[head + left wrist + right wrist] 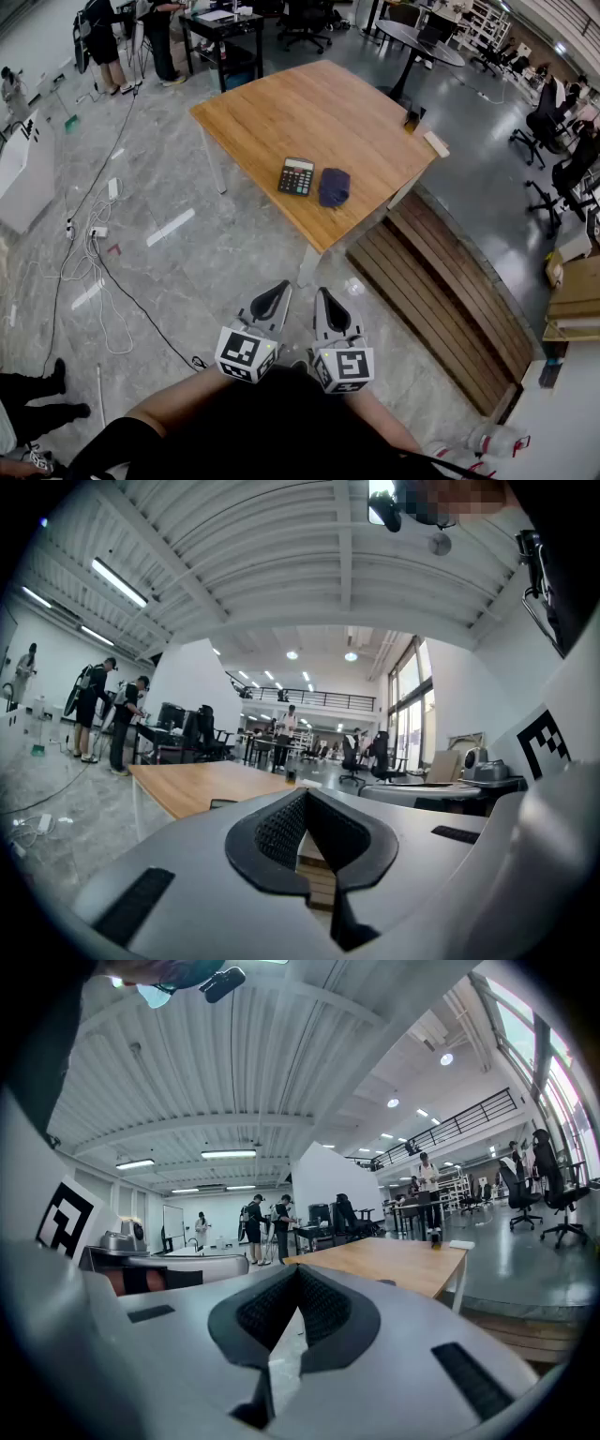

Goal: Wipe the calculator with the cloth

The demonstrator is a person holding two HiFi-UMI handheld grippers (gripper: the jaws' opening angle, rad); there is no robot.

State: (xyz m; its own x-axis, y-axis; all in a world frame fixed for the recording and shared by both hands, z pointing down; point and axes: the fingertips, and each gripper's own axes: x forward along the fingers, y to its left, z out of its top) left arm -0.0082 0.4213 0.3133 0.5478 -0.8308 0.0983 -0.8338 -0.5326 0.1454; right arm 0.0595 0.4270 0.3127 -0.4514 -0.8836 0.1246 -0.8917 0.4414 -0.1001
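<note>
The left claw (279, 289) and the right claw (322, 293) sit side by side at the bottom centre of the head view, close against the person's body. Their tips angle slightly toward each other and point up the frame at the tabletop (319, 112). Both hang over the grey floor (169, 187), well short of the tabletop's near edge, and each is held roughly level. In the left gripper view, the left claw (305, 794) is closed with its tips together and nothing between them. The right claw (298, 1271) is likewise closed and empty. The calculator (296, 176) lies near the tabletop's front edge at frame centre. The dark blue cloth (334, 186) lies bunched just beside it, on its right.
</note>
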